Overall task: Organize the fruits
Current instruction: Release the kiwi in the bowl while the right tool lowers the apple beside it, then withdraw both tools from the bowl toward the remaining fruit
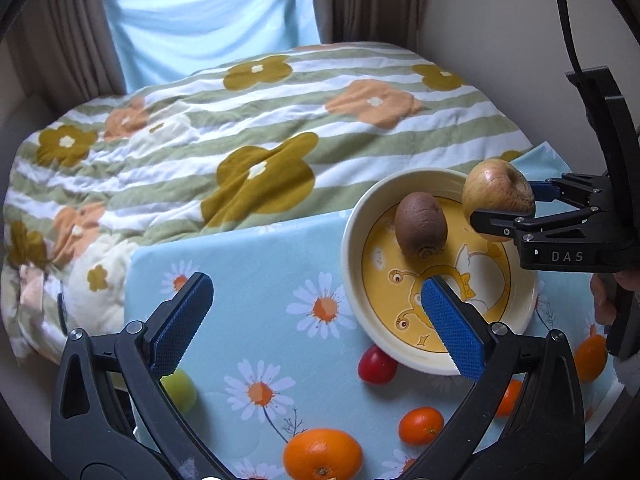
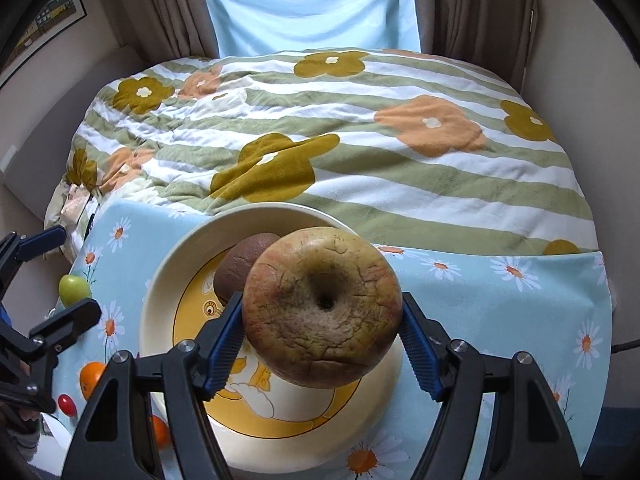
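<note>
Left wrist view
Risk: could drop the apple onto the kiwi already lying in the bowl, knocking it about; held well above the dish, so a release from here would mean a fall.
Second risk: loose fruit sitting close under the bowl's near rim, namely the red cherry tomato touching or just beside it, so nudging the bowl could set it rolling off the daisy tablecloth.
Left gripper: spread wide, holding nothing, one blue pad over the bowl's inside.
Other fruit: large orange, small mandarin, green fruit near the cloth's left edge.

Right wrist view
Right gripper: clamped on the apple at its two sides, stem pit facing the camera.
Grip risk: skin wrinkled and likely soft, so could slip or bruise between the pads.
Apple position: over the bowl, in front of the kiwi, not resting on anything.
</note>
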A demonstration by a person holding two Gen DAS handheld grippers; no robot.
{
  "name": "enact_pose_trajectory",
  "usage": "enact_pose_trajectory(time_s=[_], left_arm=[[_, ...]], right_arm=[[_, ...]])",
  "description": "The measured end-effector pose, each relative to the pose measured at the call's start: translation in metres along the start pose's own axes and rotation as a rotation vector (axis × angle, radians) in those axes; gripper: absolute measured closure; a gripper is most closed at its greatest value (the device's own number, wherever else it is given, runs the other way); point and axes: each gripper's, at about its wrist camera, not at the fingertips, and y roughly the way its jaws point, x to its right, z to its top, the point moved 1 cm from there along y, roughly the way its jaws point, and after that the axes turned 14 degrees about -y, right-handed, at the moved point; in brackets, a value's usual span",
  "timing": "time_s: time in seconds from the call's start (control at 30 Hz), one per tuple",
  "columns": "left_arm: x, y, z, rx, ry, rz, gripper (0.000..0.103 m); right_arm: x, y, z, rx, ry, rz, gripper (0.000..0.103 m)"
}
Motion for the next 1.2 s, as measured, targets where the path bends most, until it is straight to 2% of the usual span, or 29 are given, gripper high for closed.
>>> enact_pose_trajectory(time_s=[0.33, 0.4, 0.43, 0.6, 0.83, 1.0, 1.2], left_arm=[[-0.009, 0.002, -0.008, -0.024, -0.022, 0.015, 0.0], [-0.01, -0.001, -0.007, -0.021, -0.021, 0.011, 0.0], [-0.01, -0.001, -0.007, -0.019, -0.02, 0.011, 0.0], [-0.01, -0.011, -0.005, -0.003, -0.017, -0.003, 0.0], [-0.006, -0.031, 0.001, 0.037, 0.005, -0.023, 0.0], [-0.001, -0.06, 0.001, 0.09, 0.008, -0.019, 0.0], [0.001, -0.107, -0.008, 0.161, -0.041, 0.004, 0.0]], right_arm=[[-0.005, 0.014, -0.003, -0.006, -0.016, -0.013, 0.031], [-0.006, 0.004, -0.001, 0.044, -0.017, -0.028, 0.003], [-0.006, -0.001, 0.001, 0.06, -0.02, -0.041, 0.0], [-0.003, -0.016, 0.002, 0.088, 0.003, -0.061, 0.0], [-0.01, -0.039, -0.003, 0.08, 0.021, -0.087, 0.0], [-0.016, -0.064, -0.006, 0.096, 0.034, -0.083, 0.0], [-0.029, -0.106, -0.014, 0.129, 0.02, -0.061, 0.0]])
